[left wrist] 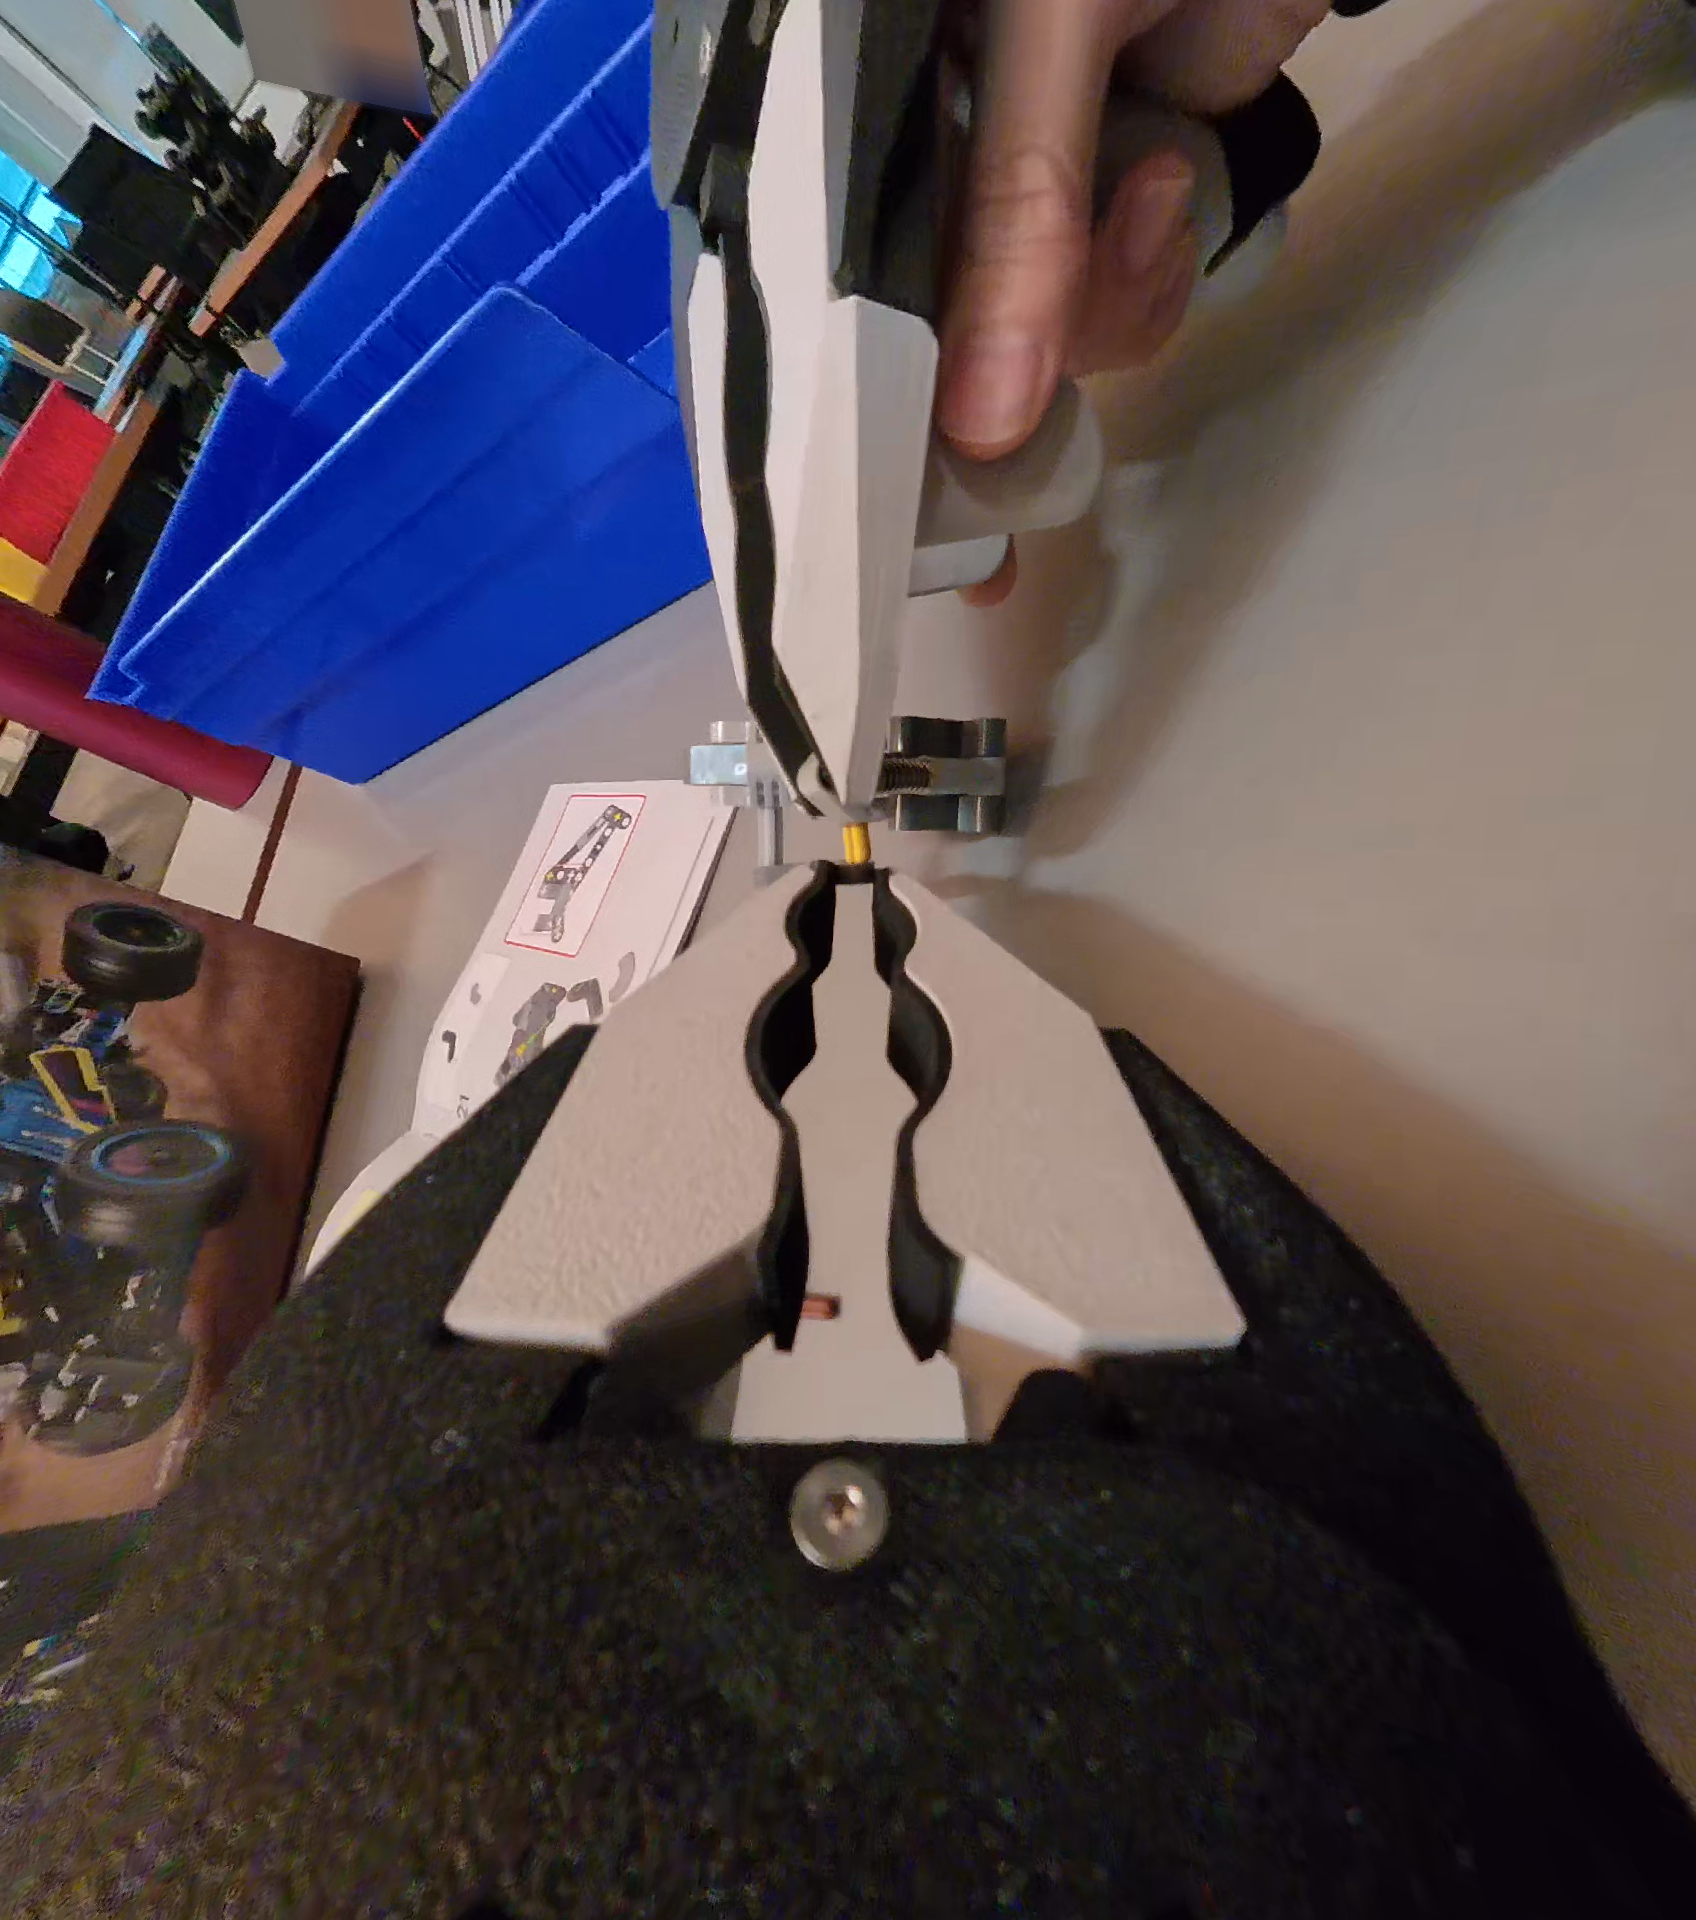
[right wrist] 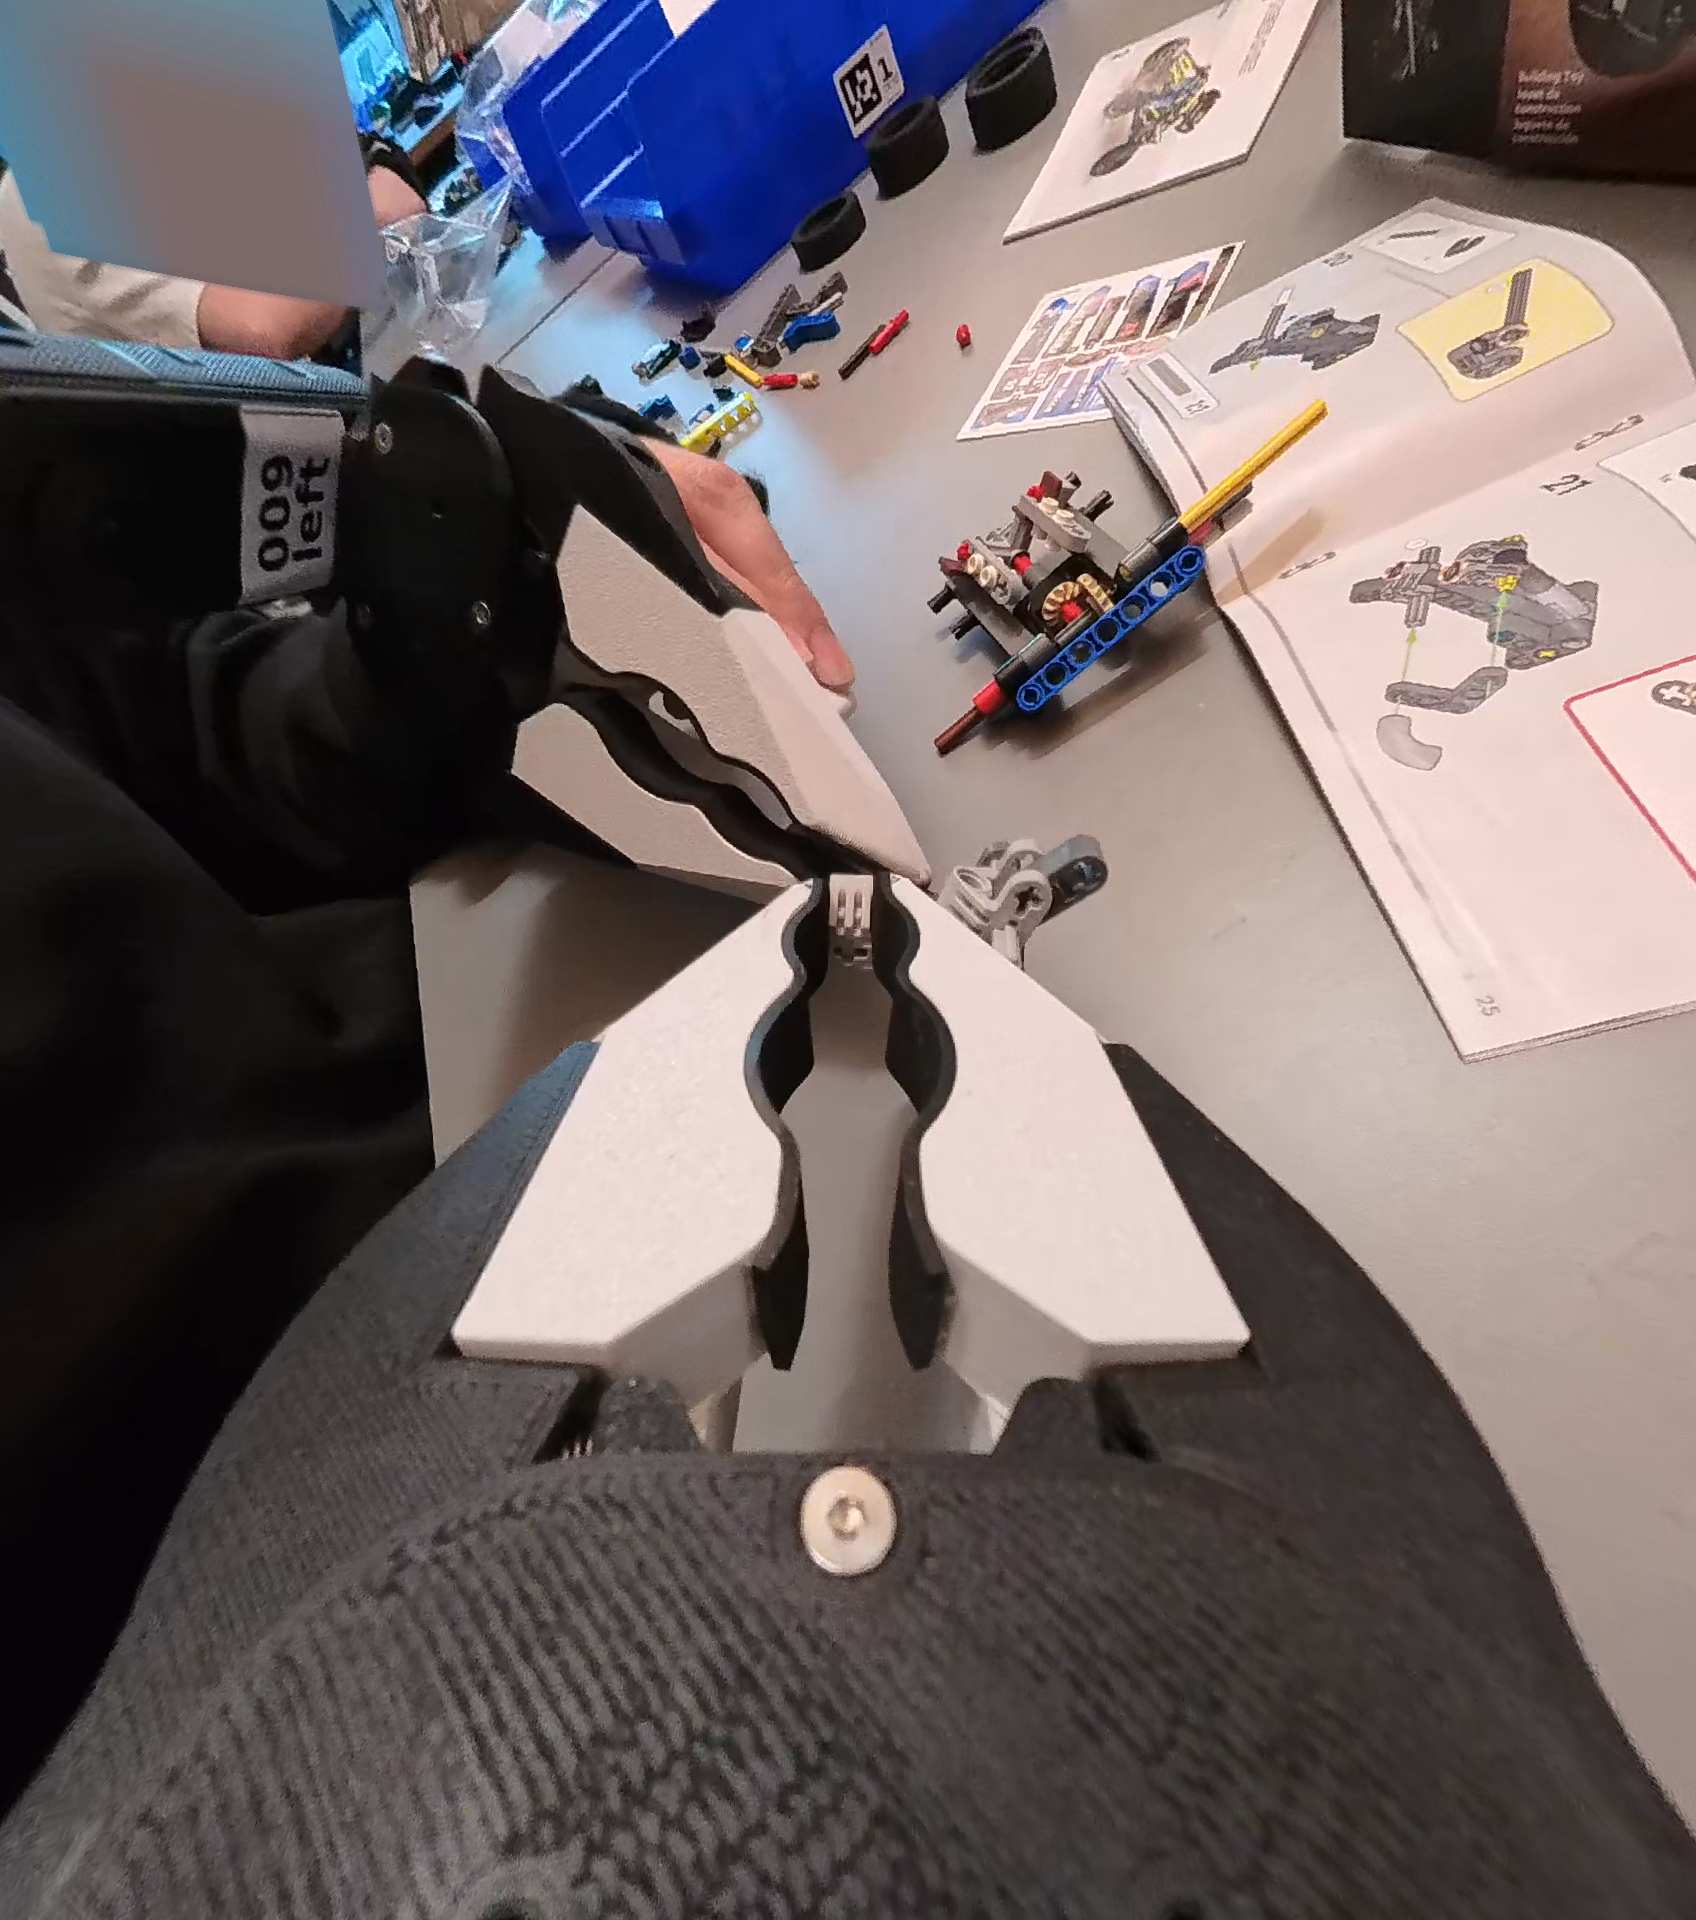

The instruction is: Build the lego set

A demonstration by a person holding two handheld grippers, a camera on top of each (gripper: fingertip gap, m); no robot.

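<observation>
Where the two tools meet above the grey table [right wrist: 1239, 1195], the left gripper [left wrist: 854, 871] pinches a yellow pin [left wrist: 856, 840], and the right gripper [right wrist: 852, 904] clamps a small grey lego subassembly [right wrist: 1005, 894]. Beyond lies the partly built chassis [right wrist: 1083, 613], beside the open instruction booklet [right wrist: 1446, 727].

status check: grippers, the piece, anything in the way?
Left gripper shut on yellow axle. Right gripper shut on grey sub-assembly, tips meeting. Partly built chassis and open manual lie apart; nothing in the way.
</observation>
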